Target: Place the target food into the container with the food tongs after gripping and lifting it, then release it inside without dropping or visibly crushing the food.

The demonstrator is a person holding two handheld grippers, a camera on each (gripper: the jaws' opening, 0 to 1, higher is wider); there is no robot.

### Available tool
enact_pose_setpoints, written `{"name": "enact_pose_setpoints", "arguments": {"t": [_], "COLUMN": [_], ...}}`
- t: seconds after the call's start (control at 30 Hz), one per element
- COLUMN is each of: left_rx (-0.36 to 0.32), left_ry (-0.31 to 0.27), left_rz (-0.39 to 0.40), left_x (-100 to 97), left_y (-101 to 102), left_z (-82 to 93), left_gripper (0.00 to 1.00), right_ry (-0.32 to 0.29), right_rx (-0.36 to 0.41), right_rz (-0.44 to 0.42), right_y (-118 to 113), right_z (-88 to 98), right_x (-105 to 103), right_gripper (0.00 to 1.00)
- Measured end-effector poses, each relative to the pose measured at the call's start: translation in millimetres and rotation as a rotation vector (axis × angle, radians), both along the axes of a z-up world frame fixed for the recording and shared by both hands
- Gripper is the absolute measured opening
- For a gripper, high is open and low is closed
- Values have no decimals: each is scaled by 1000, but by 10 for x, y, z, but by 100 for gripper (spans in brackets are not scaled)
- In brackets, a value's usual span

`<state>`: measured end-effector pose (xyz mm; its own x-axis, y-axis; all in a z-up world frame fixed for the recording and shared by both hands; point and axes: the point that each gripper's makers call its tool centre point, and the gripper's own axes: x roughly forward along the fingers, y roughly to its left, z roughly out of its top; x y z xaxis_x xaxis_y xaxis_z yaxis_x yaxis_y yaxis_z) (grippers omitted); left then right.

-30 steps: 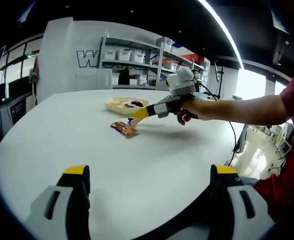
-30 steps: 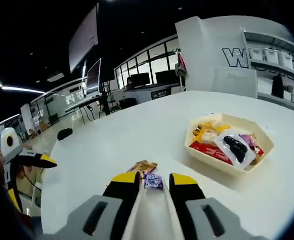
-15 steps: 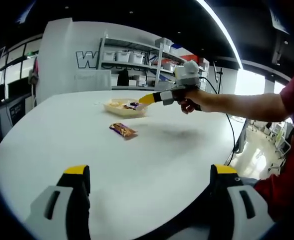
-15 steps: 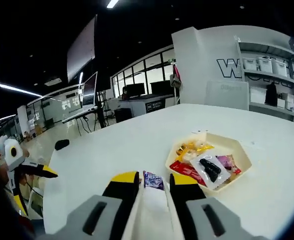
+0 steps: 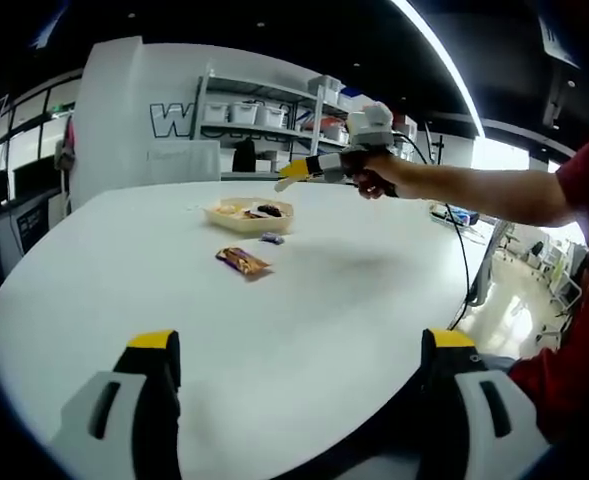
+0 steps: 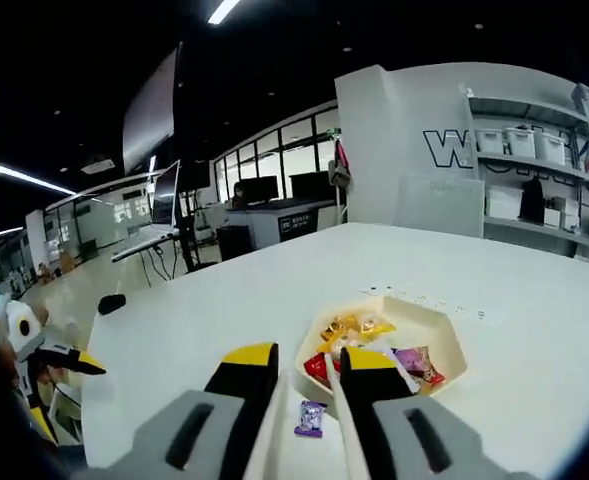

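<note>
My left view catches a brown snack pack (image 5: 242, 262) on the surface (image 5: 304, 300), near the tray (image 5: 249, 213). My right tongs (image 6: 307, 372) hang raised over the tray (image 6: 444, 345), jaws narrowly parted, empty; small purple candy (image 6: 310, 417) lies beside it. Left tongs (image 5: 299, 352) wide open, low.

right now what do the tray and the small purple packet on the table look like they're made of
The tray looks like thin cream plastic or moulded pulp: matte, with a stiff faceted rim, so either is possible. The small purple packet looks like printed plastic film, with crimped ends and a slight sheen. It lies on the white table beside the tray.
</note>
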<state>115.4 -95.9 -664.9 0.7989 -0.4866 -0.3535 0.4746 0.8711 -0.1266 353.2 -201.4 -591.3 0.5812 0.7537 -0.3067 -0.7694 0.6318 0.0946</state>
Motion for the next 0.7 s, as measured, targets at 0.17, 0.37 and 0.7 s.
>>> {"name": "enact_pose_setpoints", "arguments": {"t": [0.17, 0.37, 0.7], "left_rx": [4, 6, 3], "left_ry": [4, 10, 13], "left_rz": [0, 9, 10], "left_x": [-9, -21, -24], "left_y": [14, 57, 61], "left_z": [-10, -28, -38], "left_gripper": [99, 99, 99], "right_ry": [38, 72, 106], "right_rx": [-19, -23, -37], "right_rz": [7, 10, 2], "right_y": [51, 99, 62], "right_z": [-191, -345, -527], "right_x": [-23, -28, -19], "right_gripper": [20, 20, 21]}}
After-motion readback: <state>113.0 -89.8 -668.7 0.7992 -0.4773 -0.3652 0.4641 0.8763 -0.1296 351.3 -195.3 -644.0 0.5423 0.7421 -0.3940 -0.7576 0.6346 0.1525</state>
